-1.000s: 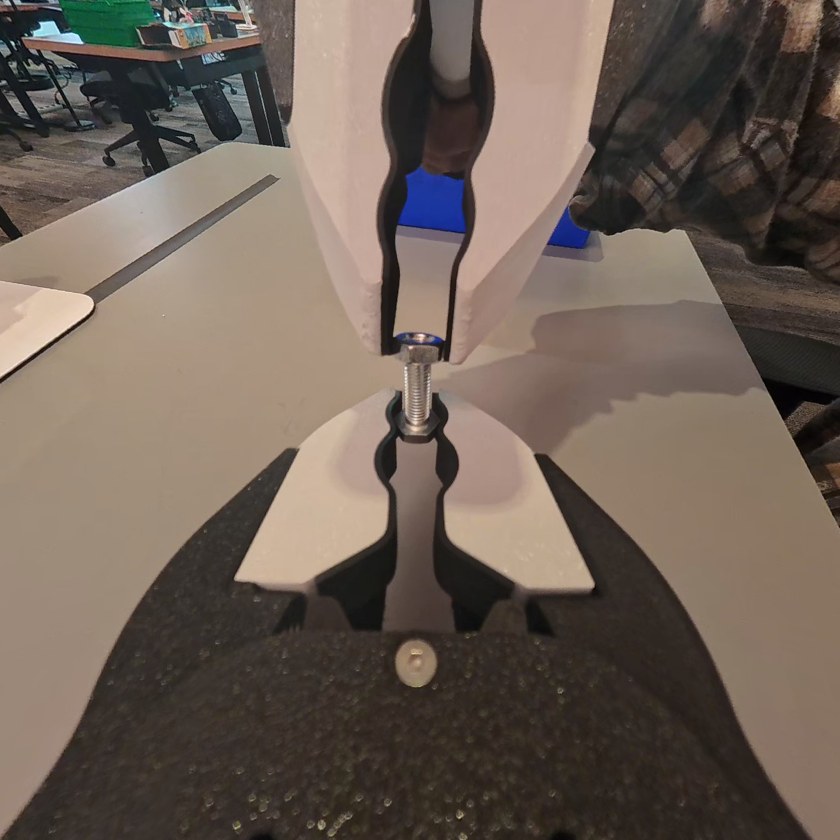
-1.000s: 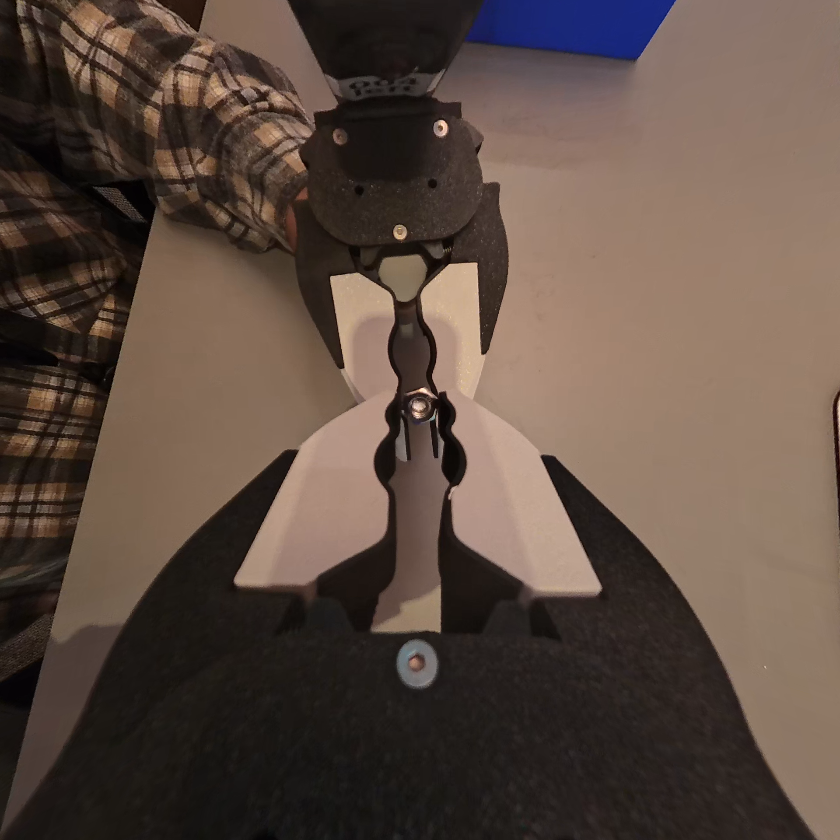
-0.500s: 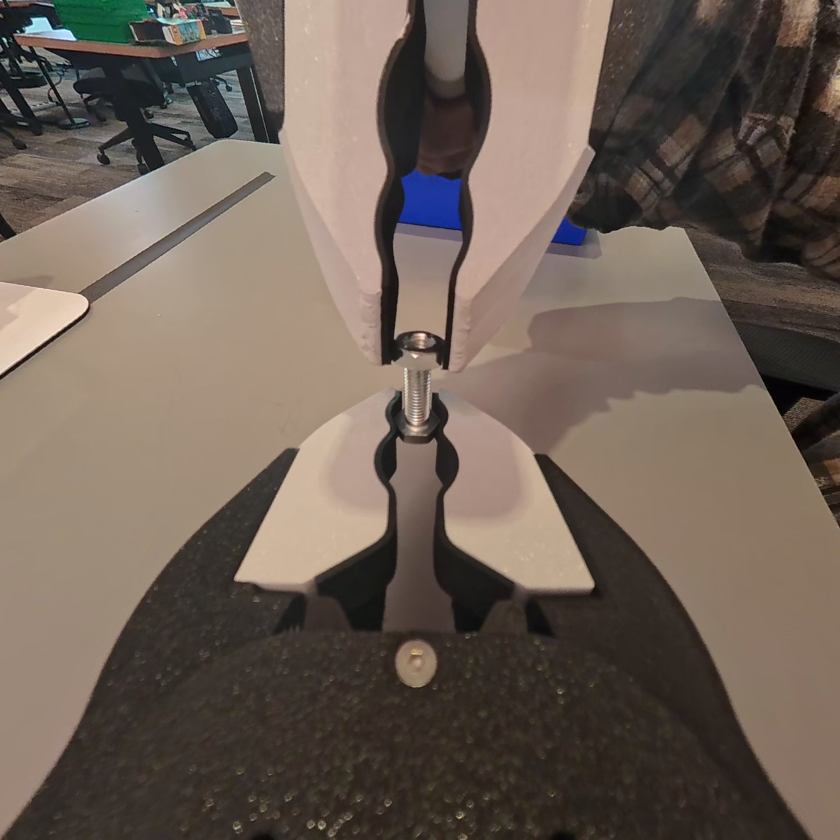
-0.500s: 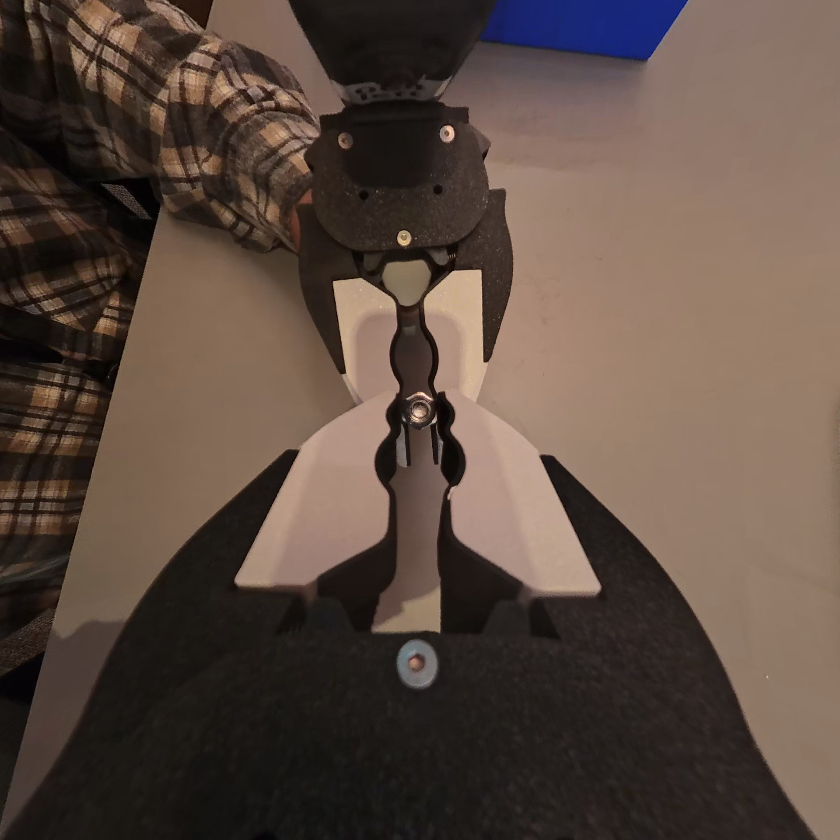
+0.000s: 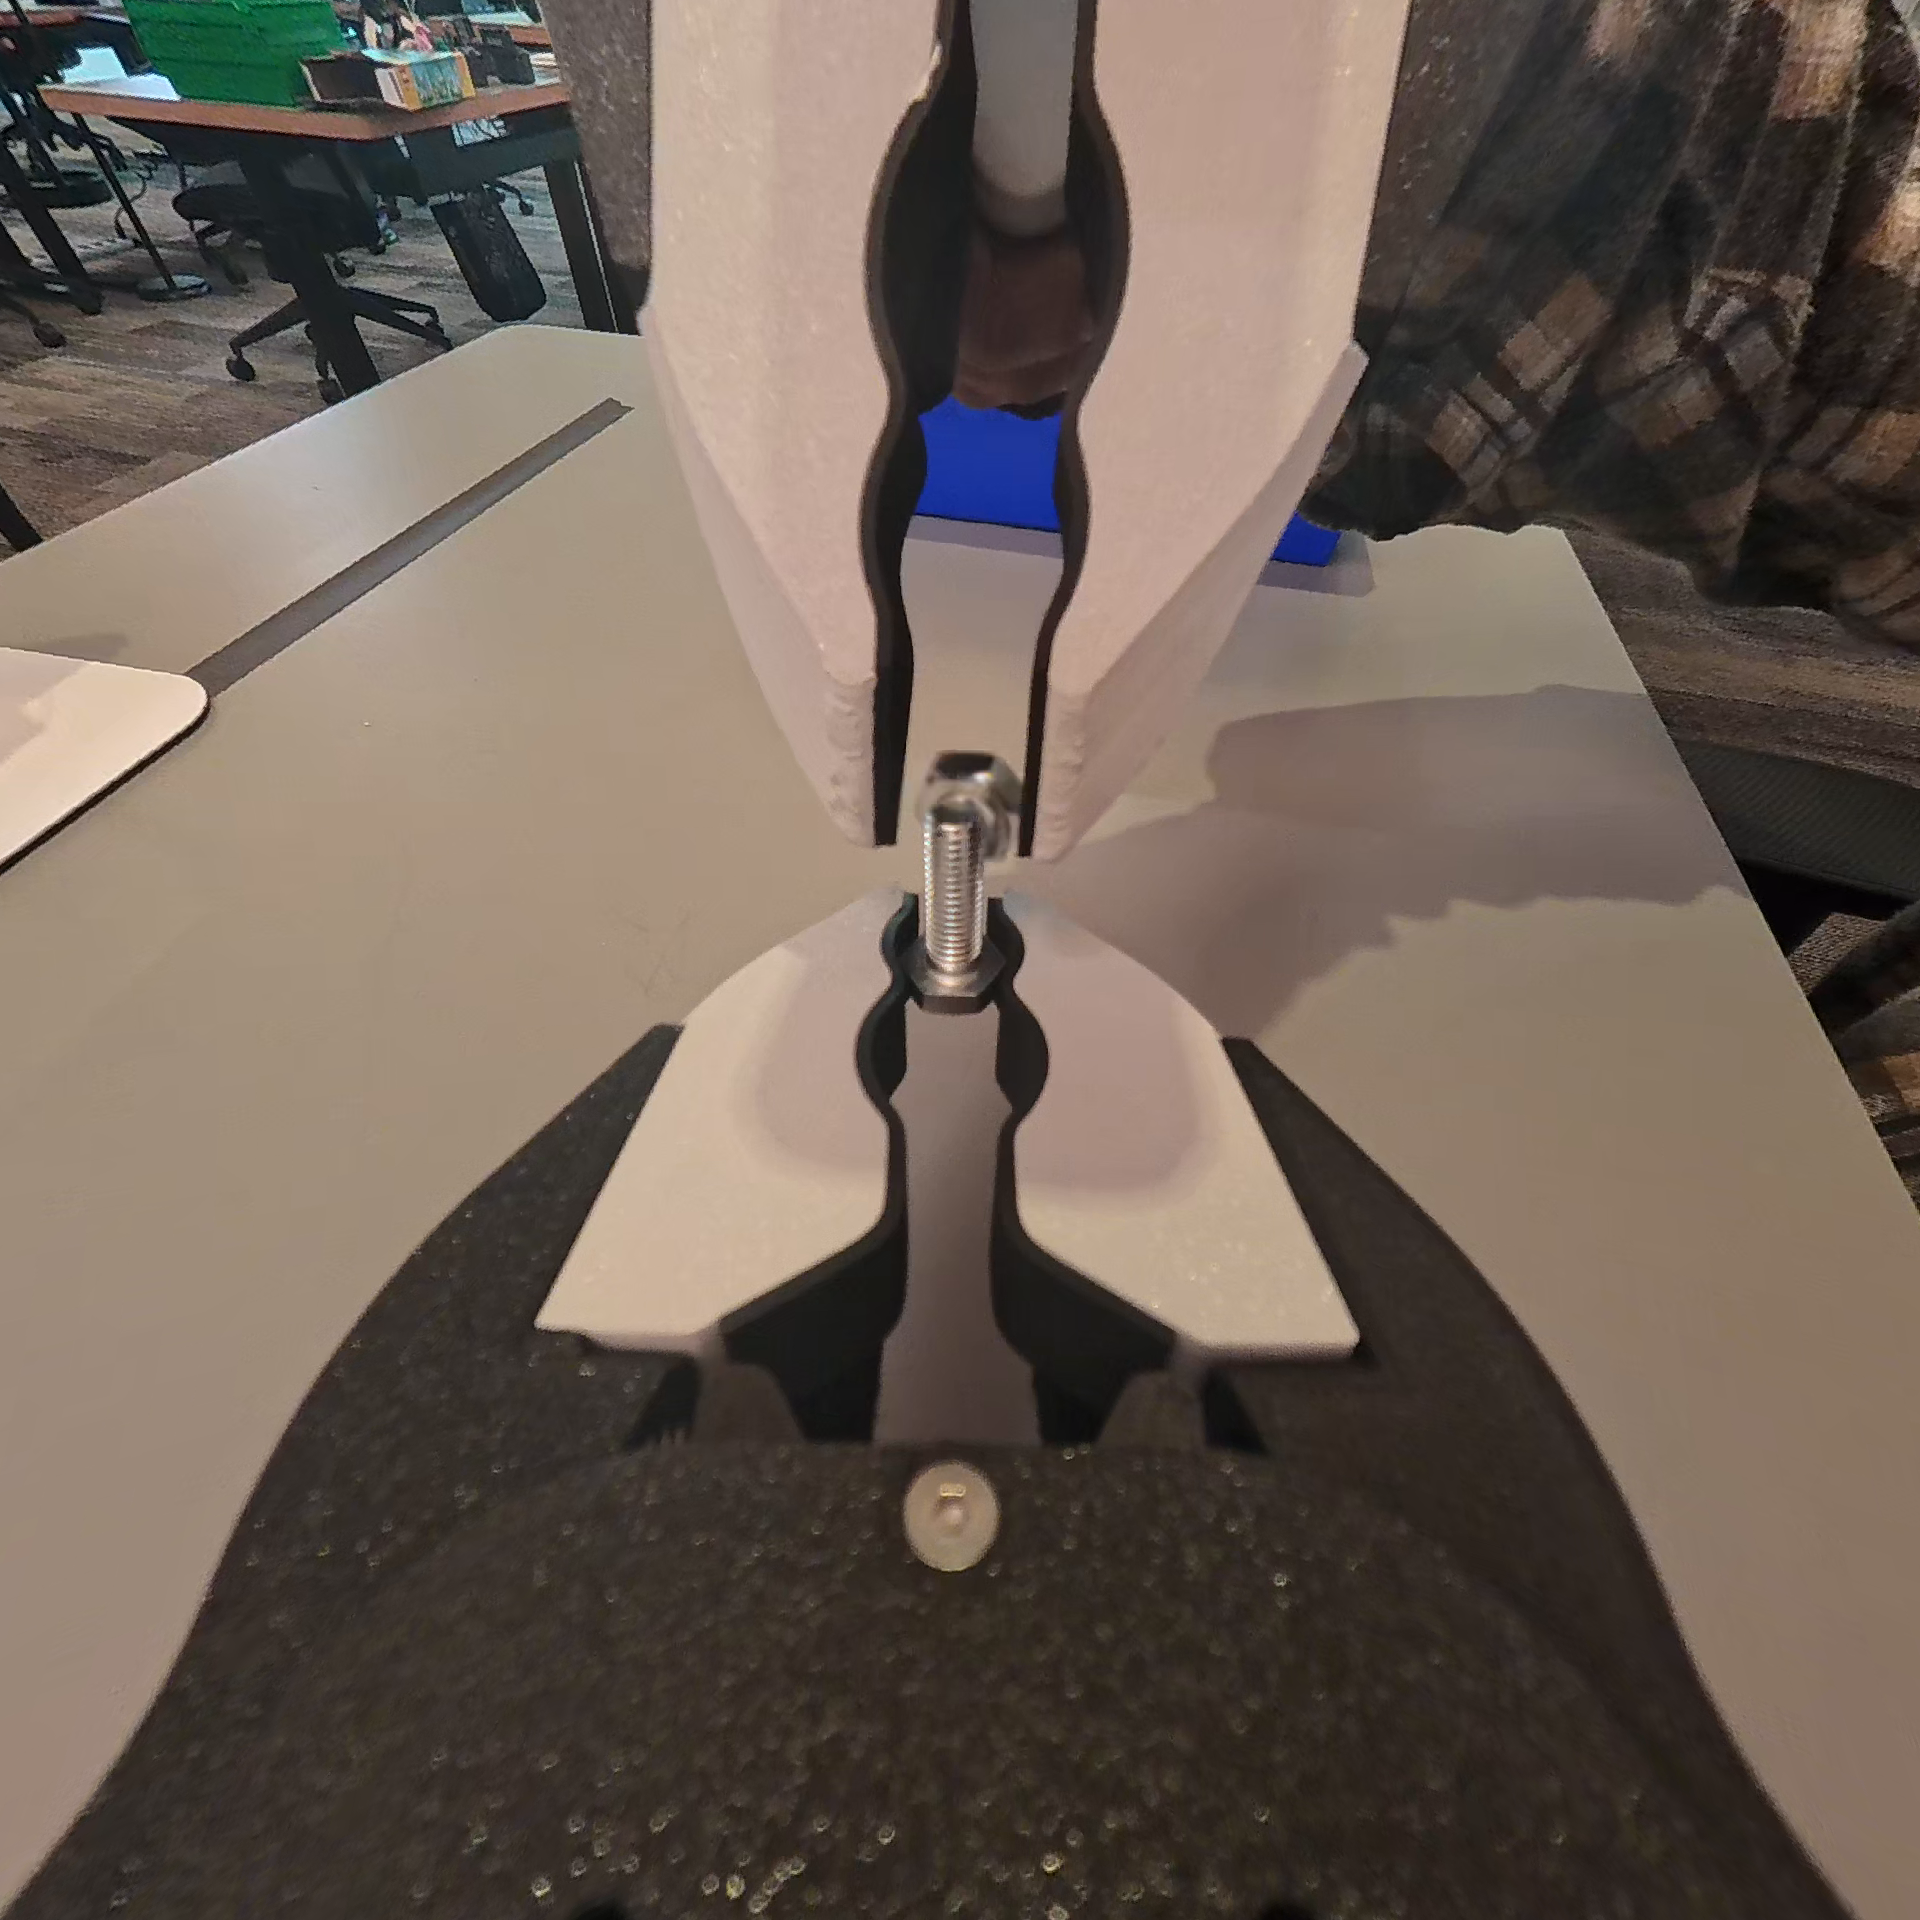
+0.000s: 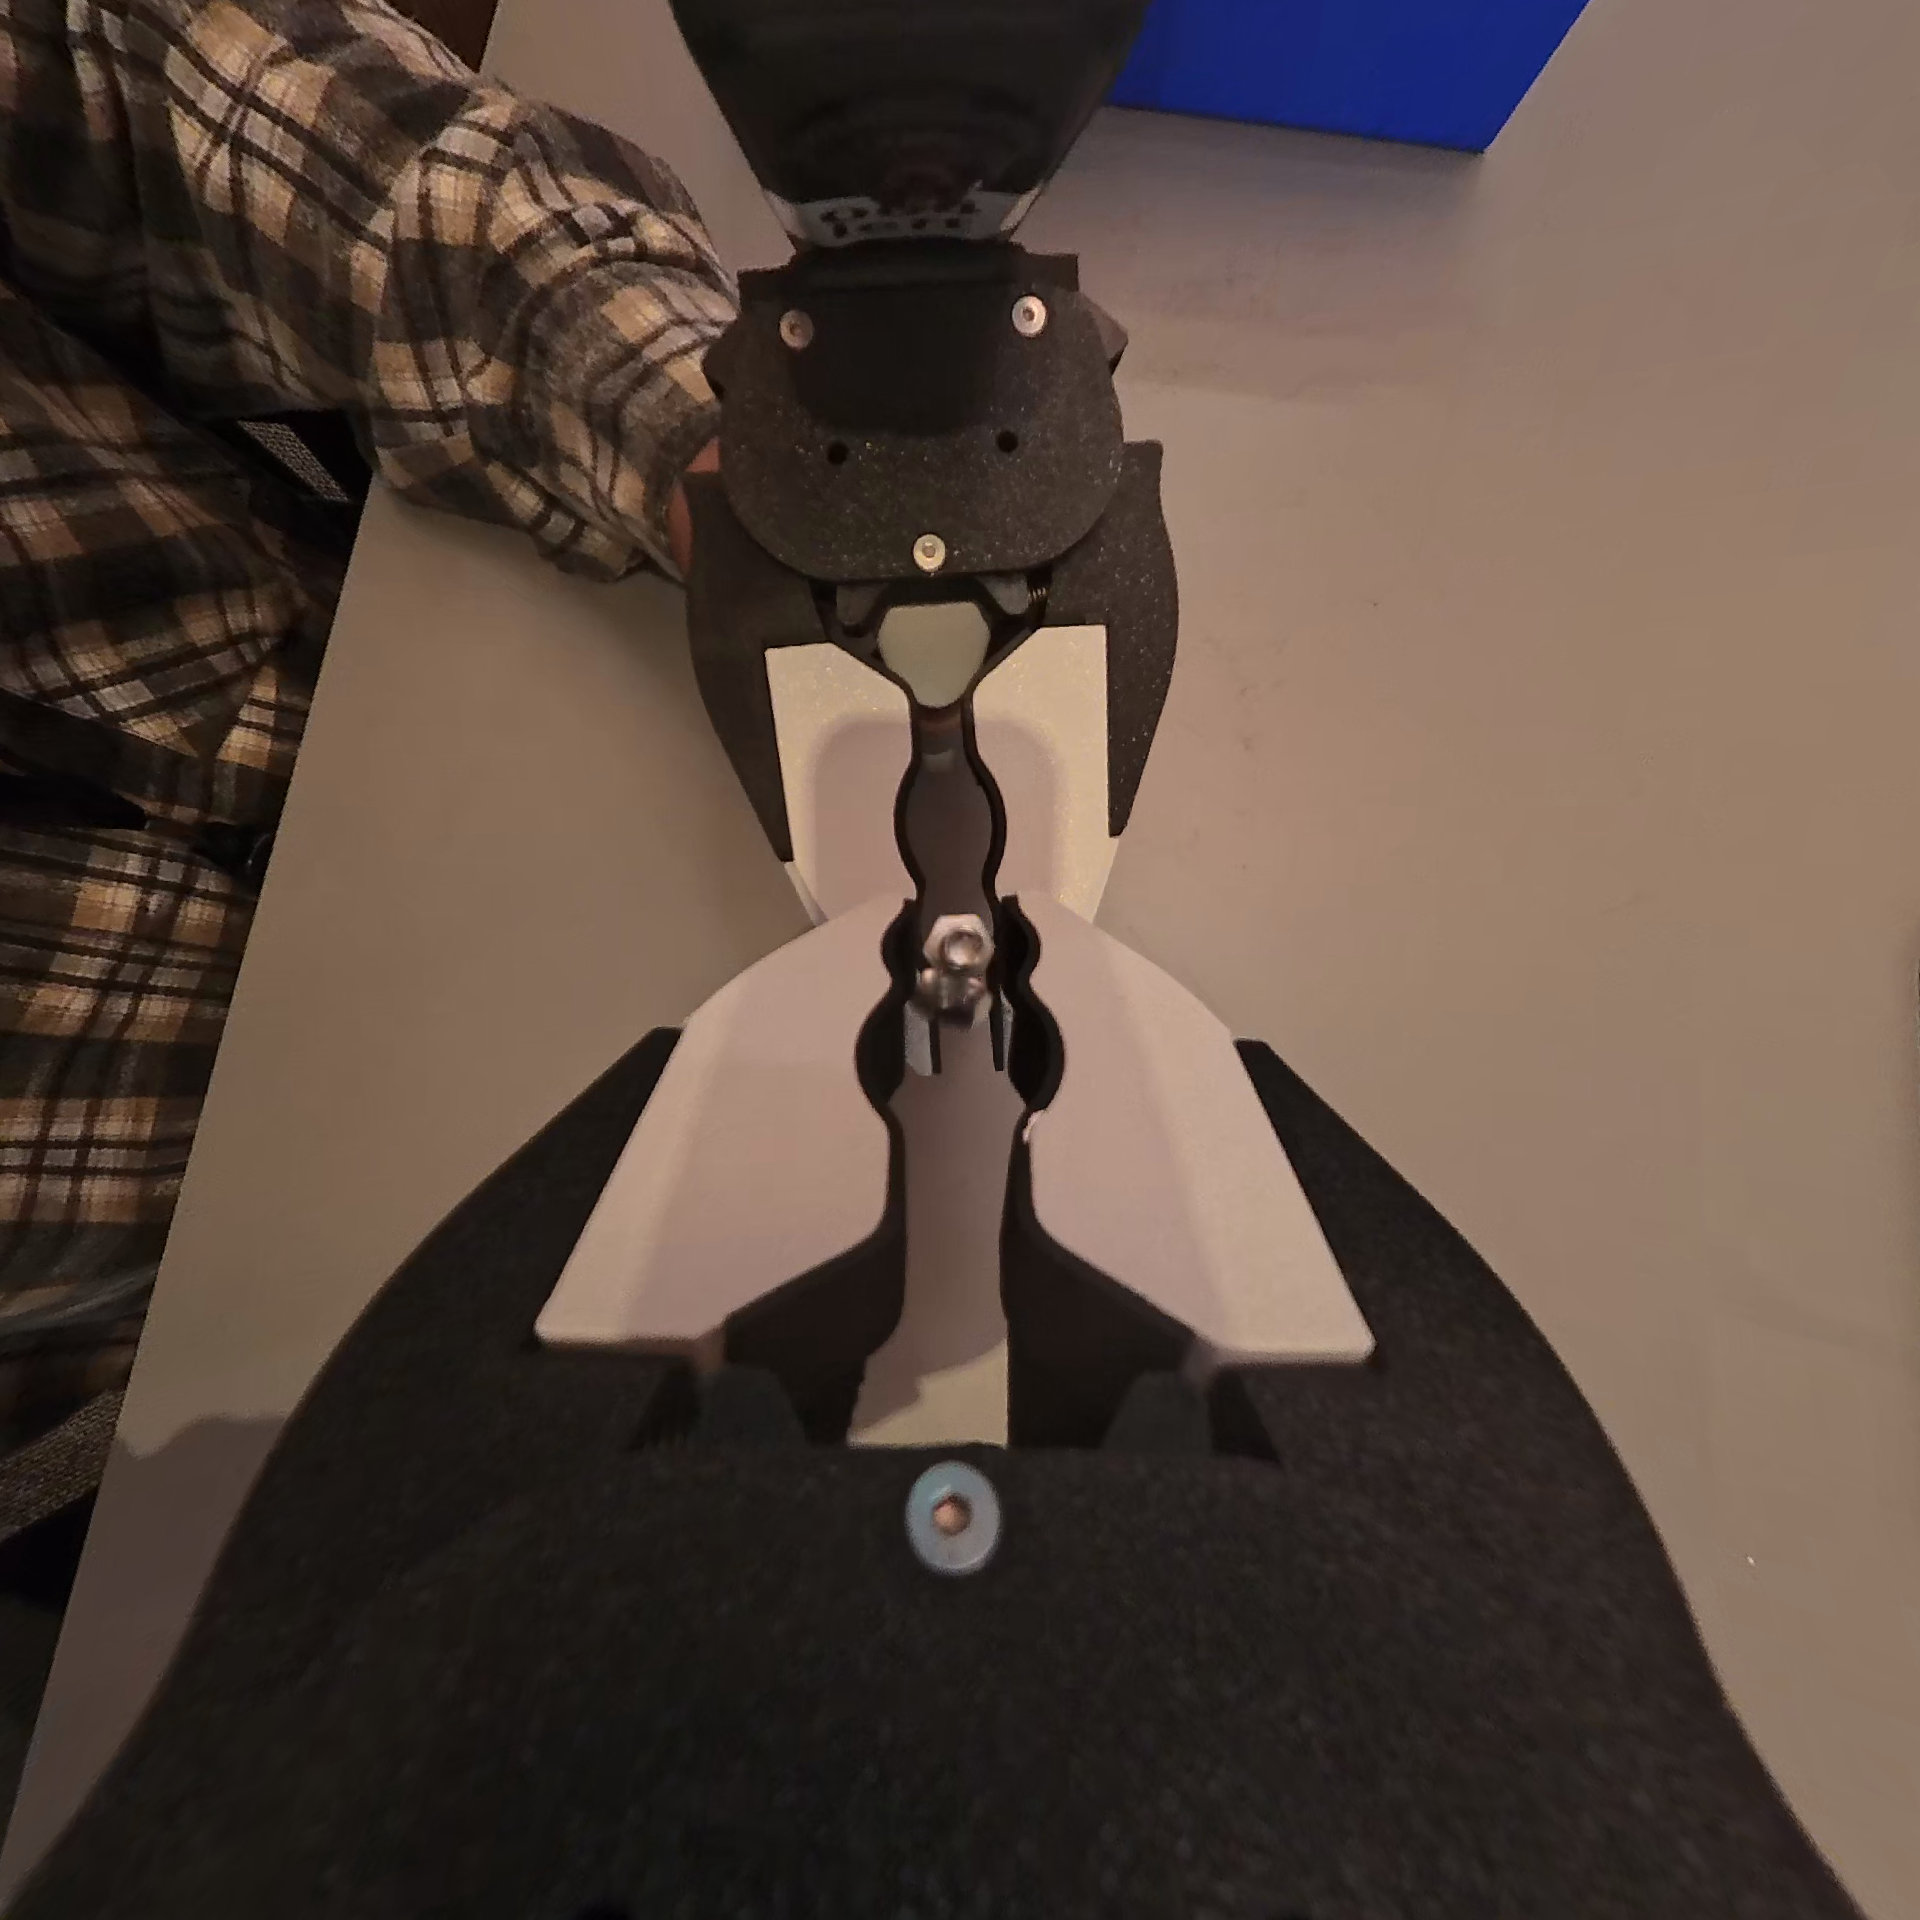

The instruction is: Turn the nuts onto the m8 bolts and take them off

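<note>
In the left wrist view my left gripper is shut on the hex head of a silver M8 bolt, whose threaded shaft points away from me. My right gripper comes in from the top, its white fingers closed around a silver nut at the bolt's tip. The nut looks tilted and blurred, a little right of the shaft; I cannot tell whether its threads are engaged. In the right wrist view the nut sits between my right gripper's fingertips, and the left gripper faces it.
Both grippers hover over a grey table. A blue box stands at its far end and shows in the right wrist view. A white board lies at the left. A plaid sleeve holds the left gripper. The grippers' ends are close to 5 centimeters from one another.
The nut sat square on the bolt's tip before; now it is tilted, blurred and shifted slightly right. Both grippers stay closed and nearly in place.
</note>
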`<state>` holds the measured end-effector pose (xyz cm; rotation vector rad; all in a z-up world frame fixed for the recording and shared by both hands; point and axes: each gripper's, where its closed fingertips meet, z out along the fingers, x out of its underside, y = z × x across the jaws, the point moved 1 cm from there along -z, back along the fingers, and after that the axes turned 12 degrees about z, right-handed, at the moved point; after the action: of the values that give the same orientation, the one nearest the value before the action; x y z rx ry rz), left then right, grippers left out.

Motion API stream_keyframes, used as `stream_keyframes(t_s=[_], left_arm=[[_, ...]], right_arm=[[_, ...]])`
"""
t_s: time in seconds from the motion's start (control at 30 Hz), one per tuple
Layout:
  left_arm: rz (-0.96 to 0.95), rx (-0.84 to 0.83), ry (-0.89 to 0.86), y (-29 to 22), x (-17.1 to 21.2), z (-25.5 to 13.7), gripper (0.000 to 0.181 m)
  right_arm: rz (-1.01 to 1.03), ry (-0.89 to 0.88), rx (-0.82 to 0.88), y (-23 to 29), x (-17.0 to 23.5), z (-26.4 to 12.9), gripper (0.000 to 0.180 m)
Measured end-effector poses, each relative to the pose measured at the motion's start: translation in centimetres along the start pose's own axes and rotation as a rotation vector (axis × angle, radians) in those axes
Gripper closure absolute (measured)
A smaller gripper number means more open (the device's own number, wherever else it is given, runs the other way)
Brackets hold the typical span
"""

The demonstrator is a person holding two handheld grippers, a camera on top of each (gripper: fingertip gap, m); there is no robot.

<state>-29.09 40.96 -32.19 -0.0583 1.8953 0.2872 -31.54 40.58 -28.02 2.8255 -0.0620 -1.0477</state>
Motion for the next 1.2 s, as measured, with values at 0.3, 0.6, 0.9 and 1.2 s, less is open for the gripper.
stream_keyframes(t_s=[0.3, 0.6, 0.9, 1.2], left_arm=[[0.000, 0.002, 0.009, 0.2, 0.2, -0.2, 0.169], [-0.033, -0.049, -0.020, 1.8, 0.2, -1.5, 0.169], [-0.025, -0.089, -0.036, 2.7, 0.2, -3.0, 0.169], [-0.042, -0.105, -0.055, 3.1, 0.6, -3.8, 0.169]], right_arm=[[0.008, -0.051, -0.016, 0.0, -0.4, -0.4, 0.165], [0.088, -0.308, 0.000, -1.4, -0.9, -4.5, 0.163], [0.255, -0.389, 0.328, -10.7, 3.7, -8.4, 0.159], [0.401, -0.373, 0.398, -17.4, 8.1, -7.1, 0.154]])
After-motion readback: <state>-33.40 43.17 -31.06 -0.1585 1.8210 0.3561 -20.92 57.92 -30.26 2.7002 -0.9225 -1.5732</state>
